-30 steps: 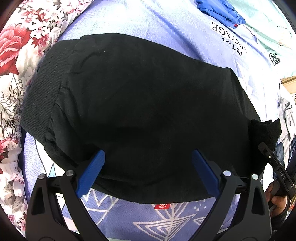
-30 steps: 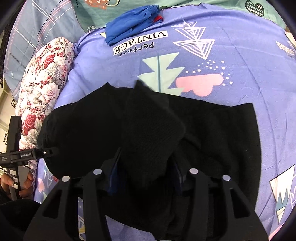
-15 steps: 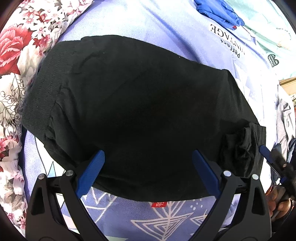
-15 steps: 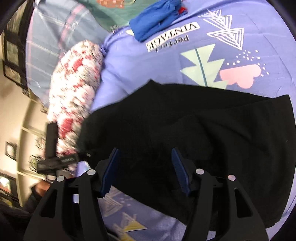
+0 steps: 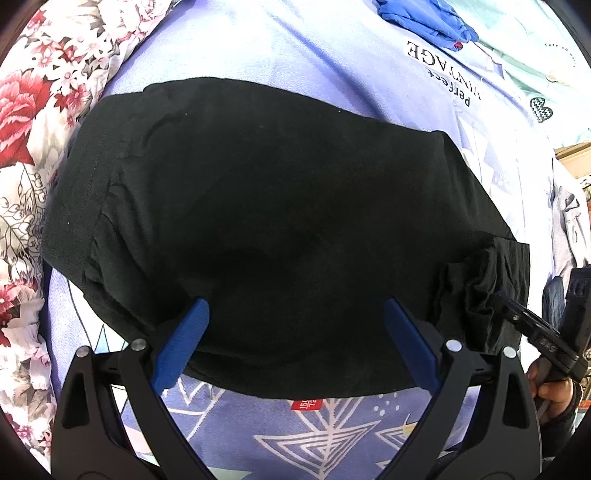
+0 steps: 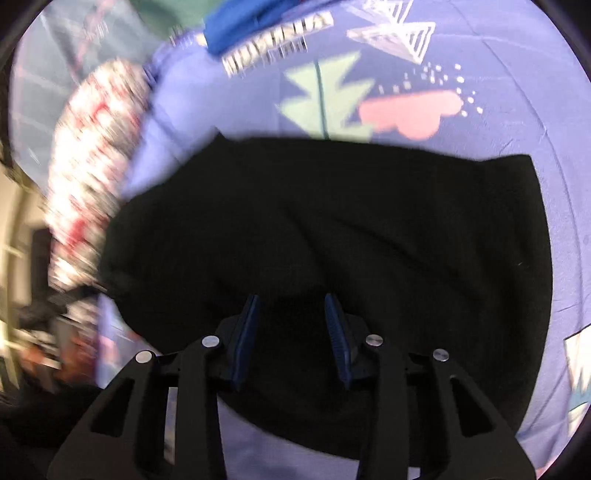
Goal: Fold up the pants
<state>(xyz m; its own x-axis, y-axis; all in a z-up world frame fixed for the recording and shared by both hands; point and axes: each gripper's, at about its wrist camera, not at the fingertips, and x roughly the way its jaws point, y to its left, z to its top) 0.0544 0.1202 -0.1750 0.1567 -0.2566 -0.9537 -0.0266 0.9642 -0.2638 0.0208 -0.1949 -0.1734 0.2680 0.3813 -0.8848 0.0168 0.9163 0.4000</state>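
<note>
The black pants [image 5: 280,221] lie folded across the purple printed sheet [image 5: 332,435], waistband toward the floral pillow. My left gripper [image 5: 295,306] hovers open over their near edge, blue pads wide apart and holding nothing. A small red tag [image 5: 306,404] peeks out under that edge. In the blurred right wrist view, my right gripper [image 6: 291,299] points down at the pants [image 6: 369,240], and its jaws are closing with black fabric between them. The cloth is bunched into pleats [image 5: 476,288] at that end, where a hand [image 5: 554,387] holds the right gripper's handle.
A floral pillow [image 5: 33,129] lines the left side of the bed. A blue garment [image 5: 424,22] lies at the far edge by the "Perfect VINTAGE" print [image 5: 443,74]. Grey cloth [image 5: 569,221] hangs at the right, with teal bedding [image 5: 535,44] beyond.
The right gripper let down the raised black flap, swung left and sank onto the pants' end, its jaws narrowing. The left gripper stayed put and open.
</note>
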